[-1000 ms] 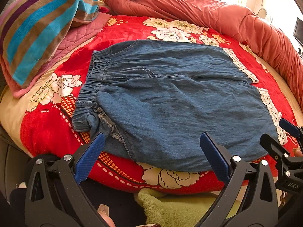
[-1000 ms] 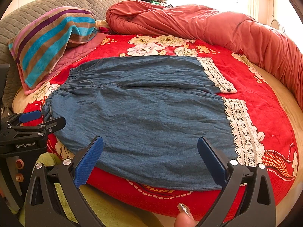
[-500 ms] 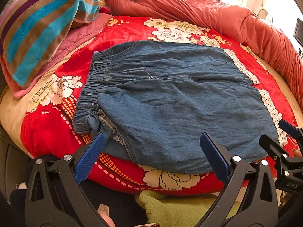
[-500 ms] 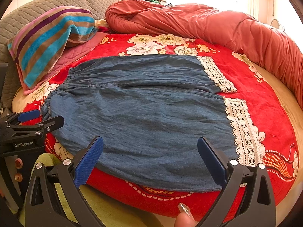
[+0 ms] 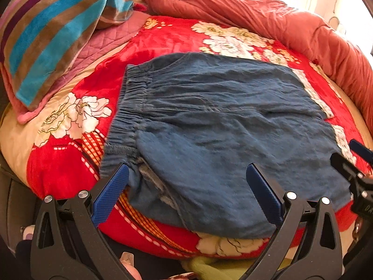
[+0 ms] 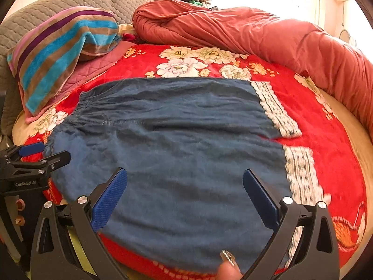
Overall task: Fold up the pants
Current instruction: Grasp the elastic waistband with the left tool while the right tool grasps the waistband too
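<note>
Denim pants (image 5: 221, 128) are lying spread flat on the red floral blanket (image 5: 163, 37) covering the bed, elastic waistband (image 5: 126, 119) pointing toward the striped towel (image 5: 53, 30) and the white lace hems (image 6: 300, 175) on the opposite side. We're holding both tools low at the near edge of the bed. Our left tongs (image 5: 187, 193) are hovering wide apart just over the near waistband corner, the left blue pad (image 5: 109, 196) sitting right by the bunched elastic, not clamping anything. Our right tongs (image 6: 185, 197) are hanging wide apart too, over the near leg of the pants, close to the lace trim, also gripping nothing. From the right wrist view we're seeing the left tool poking in at the left edge, beside the waistband. A fingertip with a glittery nail (image 6: 227, 257) is peeking up at the bottom of that view. A bulky terracotta duvet (image 6: 244, 30) is sitting rolled along the far and right side of the bed, and a grey quilted headboard (image 6: 70, 2) is showing behind the towel.
</note>
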Available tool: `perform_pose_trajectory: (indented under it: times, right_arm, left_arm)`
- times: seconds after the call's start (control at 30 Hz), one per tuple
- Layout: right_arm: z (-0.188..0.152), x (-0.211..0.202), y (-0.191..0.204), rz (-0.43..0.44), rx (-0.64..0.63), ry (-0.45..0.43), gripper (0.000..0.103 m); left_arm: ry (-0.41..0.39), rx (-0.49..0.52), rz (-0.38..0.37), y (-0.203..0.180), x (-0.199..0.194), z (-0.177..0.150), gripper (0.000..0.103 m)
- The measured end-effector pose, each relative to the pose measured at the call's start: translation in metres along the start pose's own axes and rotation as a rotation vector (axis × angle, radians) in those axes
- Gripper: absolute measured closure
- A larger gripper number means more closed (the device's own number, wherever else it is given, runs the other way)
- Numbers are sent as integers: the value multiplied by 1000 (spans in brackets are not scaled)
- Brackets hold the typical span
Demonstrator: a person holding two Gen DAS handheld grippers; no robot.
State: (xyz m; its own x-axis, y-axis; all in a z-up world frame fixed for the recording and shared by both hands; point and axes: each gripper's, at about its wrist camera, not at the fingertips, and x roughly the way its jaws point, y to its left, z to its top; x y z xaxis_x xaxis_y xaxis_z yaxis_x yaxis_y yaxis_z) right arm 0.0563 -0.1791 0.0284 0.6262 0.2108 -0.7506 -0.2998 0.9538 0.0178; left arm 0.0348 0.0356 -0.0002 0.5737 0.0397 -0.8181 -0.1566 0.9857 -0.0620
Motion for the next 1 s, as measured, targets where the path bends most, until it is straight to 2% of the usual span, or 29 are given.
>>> perform_pose_trajectory:
  times: [0.13, 0.3, 0.53, 0.77, 1.0]
  right_arm:
    - [20, 17, 2, 4, -31, 1, 4]
    - [51, 48, 3, 85, -26, 41, 4]
    - [88, 86, 15, 59, -130, 26, 4]
    - [123, 130, 41, 84, -245, 26, 4]
    - [150, 180, 66, 84, -350, 73, 4]
  left_arm:
    - [8, -22, 20, 14, 12, 13, 8]
    - [20, -52, 42, 34, 25, 30, 8]
    - [25, -110, 77, 73, 44, 67, 8]
    - [38, -101, 66, 92, 71, 102, 8]
    - [53, -67, 77, 96, 105, 129, 8]
